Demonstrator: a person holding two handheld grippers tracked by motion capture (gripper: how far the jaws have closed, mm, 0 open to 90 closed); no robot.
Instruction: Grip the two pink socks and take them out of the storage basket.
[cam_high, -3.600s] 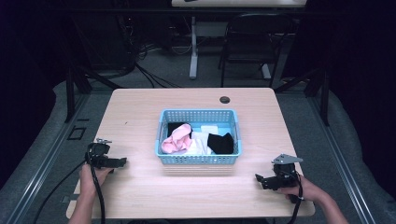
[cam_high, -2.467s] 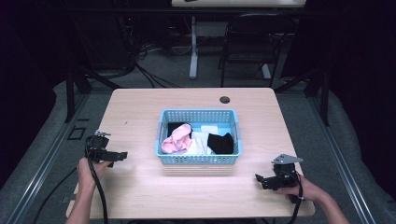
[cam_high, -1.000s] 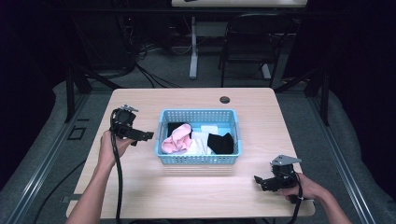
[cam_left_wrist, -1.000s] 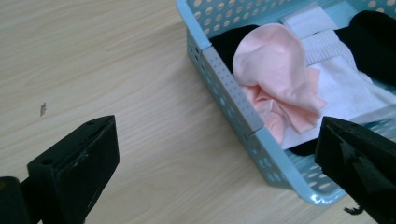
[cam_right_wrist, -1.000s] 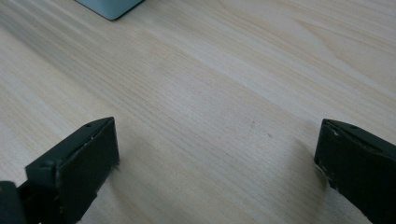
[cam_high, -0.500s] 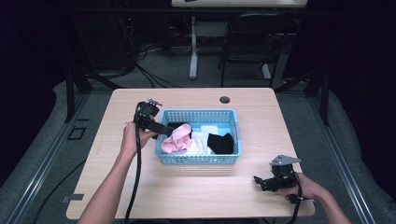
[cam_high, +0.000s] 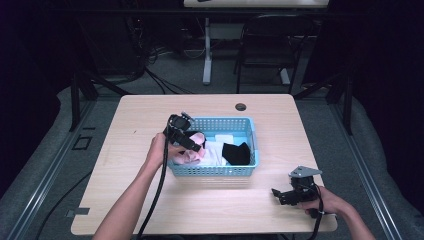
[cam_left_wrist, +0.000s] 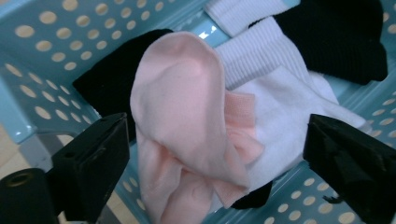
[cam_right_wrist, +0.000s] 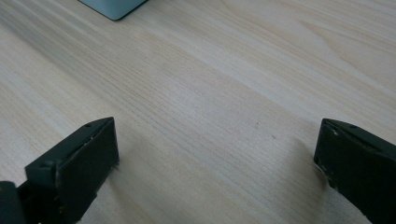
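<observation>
Over the left end of the blue basket (cam_high: 250, 131), the left gripper (cam_high: 192, 145) hangs with its jaws angled down into the pile — and right beneath them is the pink sock (cam_left_wrist: 187, 121). In the left gripper view that pink sock lies bunched between the two black jaws, nearer the left-hand one, with a gap showing on both sides; the pads are not pressing on it. The jaws stand wide but have just been closing in a little, with the sock in the space between them and nothing gripped. The sock rests on top of a white sock (cam_left_wrist: 285, 102), with a black sock (cam_left_wrist: 107, 84) peeking out behind it against the basket wall and another dark one (cam_left_wrist: 341, 37) further back. In the high view the pink bundle sits in the basket's left part, the white beside it, the black piece (cam_high: 235, 153) towards the right. Down at the near right corner of the table (cam_high: 150, 115), the right gripper (cam_high: 280, 194) rests low over bare wood — jaws spread apart, empty, well away from the basket.
</observation>
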